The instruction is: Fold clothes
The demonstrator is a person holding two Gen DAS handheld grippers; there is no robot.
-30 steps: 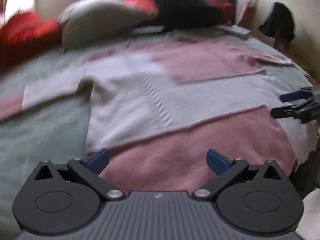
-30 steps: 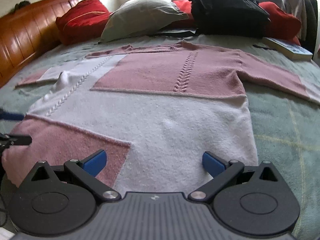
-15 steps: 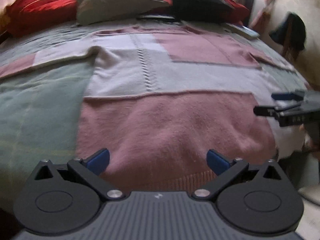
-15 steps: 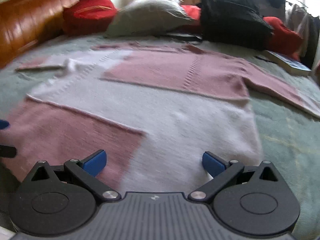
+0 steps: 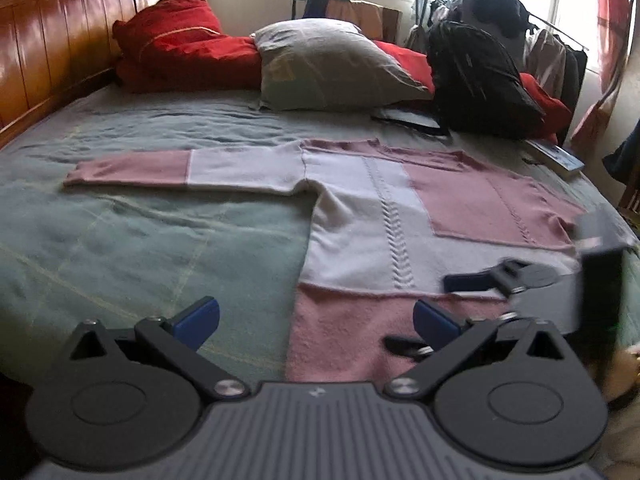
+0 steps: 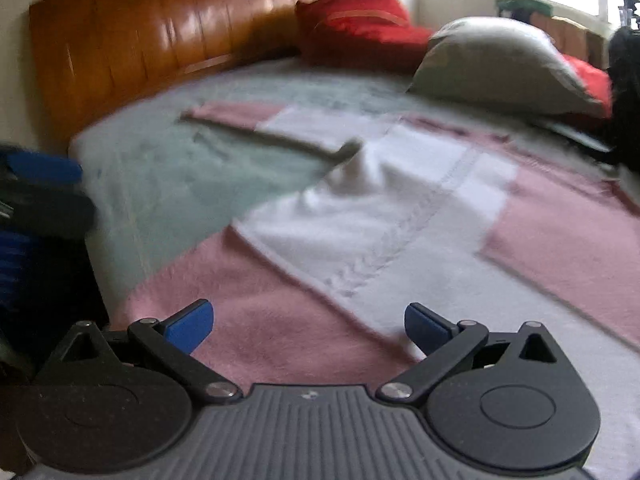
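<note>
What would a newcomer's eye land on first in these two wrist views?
The pink-and-white sweater spread flat on the green bedspread, one sleeve stretched toward the wooden headboard. Next, the red cushion and grey pillow behind it. Both grippers, left and right, hang open over the near hem.

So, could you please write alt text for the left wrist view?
A pink-and-white sweater lies flat on a green bedspread, one sleeve stretched left. The open left tongs hover at its hem, the right tongs beside them. Pillows and a black backpack sit behind.
</note>
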